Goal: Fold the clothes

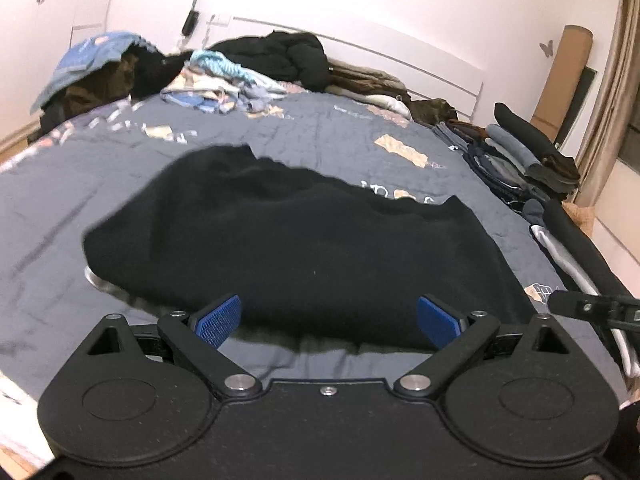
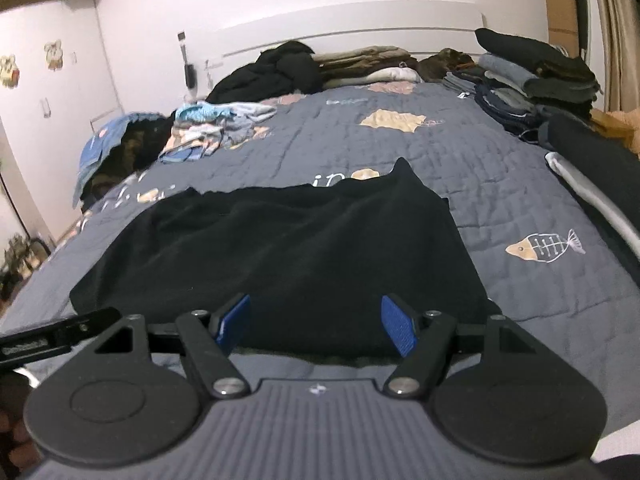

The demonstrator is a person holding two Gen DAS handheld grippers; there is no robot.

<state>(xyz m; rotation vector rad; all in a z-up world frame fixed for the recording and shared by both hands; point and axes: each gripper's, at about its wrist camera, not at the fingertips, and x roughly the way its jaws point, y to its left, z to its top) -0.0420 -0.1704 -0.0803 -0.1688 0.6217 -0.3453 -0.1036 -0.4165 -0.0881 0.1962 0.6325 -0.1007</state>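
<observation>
Left gripper (image 1: 329, 320) wide open, empty | right gripper (image 2: 316, 328) likewise | black garment (image 2: 280, 256) flat on bed (image 2: 520, 184).

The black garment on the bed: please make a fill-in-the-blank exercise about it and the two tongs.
1. The black garment lies on a quilt coloured ____.
2. Both the left tongs and the right tongs are ____, gripping nothing.
3. The folded stack sits on the garment's ____ side.
4. The quilt shows an embroidered ____ skeleton.

Missing words: grey; open; right; fish
</observation>
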